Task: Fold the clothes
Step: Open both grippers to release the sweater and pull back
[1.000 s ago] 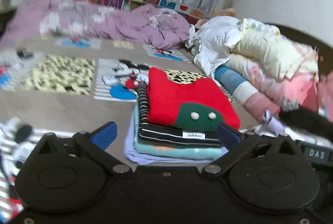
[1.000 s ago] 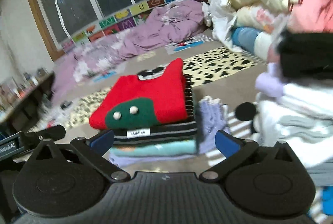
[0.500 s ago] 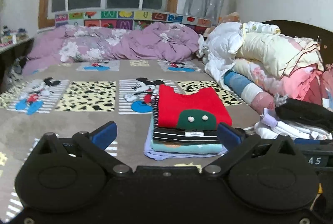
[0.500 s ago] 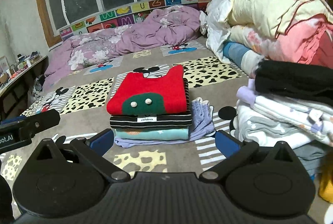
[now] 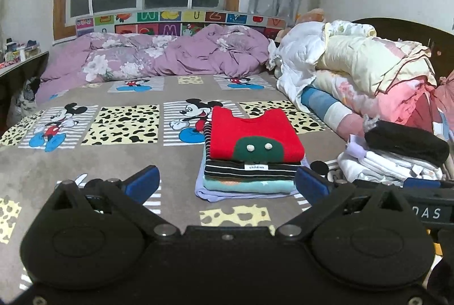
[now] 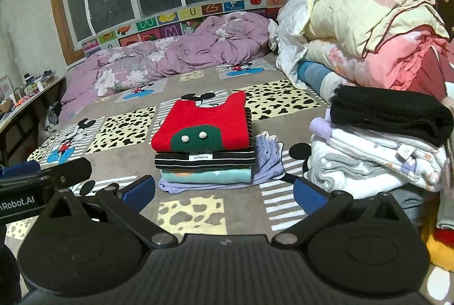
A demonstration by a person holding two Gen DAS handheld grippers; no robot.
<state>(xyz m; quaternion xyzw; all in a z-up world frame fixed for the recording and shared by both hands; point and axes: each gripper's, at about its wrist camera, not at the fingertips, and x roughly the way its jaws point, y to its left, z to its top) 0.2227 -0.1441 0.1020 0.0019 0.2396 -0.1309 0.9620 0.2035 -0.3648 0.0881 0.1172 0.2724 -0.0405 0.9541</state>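
Observation:
A stack of folded clothes (image 5: 252, 160) lies on the bed, with a red and green sweater (image 5: 252, 136) on top, a black striped garment, a teal one and a lilac one under it. It also shows in the right wrist view (image 6: 207, 146). My left gripper (image 5: 225, 183) is open and empty, held back from the stack. My right gripper (image 6: 224, 191) is open and empty, also short of the stack. A second pile of folded whites with a black garment (image 6: 388, 113) on top sits to the right.
The bed has a grey Mickey Mouse sheet (image 5: 127, 123). A purple floral quilt (image 5: 159, 55) lies along the window side. Rolled quilts (image 5: 369, 78) are piled at the right. A desk edge (image 6: 25, 103) with small items stands at the left.
Both grippers have pulled back and up from the stack, so it looks smaller and farther. Both stay open and empty.

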